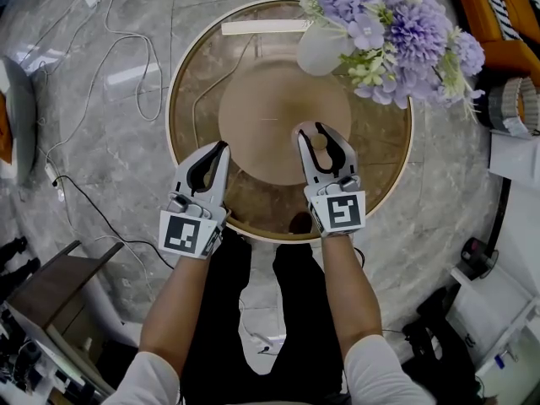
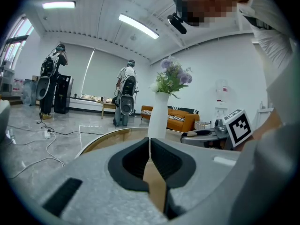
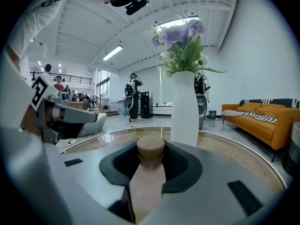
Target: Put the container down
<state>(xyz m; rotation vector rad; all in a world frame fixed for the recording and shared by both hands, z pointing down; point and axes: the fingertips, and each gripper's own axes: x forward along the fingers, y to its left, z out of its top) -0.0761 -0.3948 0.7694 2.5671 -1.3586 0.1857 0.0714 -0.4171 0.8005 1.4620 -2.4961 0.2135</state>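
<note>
The right tool (image 1: 319, 130) pinches the small container (image 3: 148, 177) by its body, just under the wooden lid (image 3: 150, 148), over the round glass bench (image 1: 384, 163); the left tool (image 1: 222, 148) is pressed together, empty. The container looks light, stiff, probably smooth and breakable: keep that body grip

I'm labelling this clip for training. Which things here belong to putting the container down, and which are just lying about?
Job in hand:
container, clamped in the right gripper
round table below it

Lying about:
vase of flowers
orange sofa
left gripper, shut and empty
</note>
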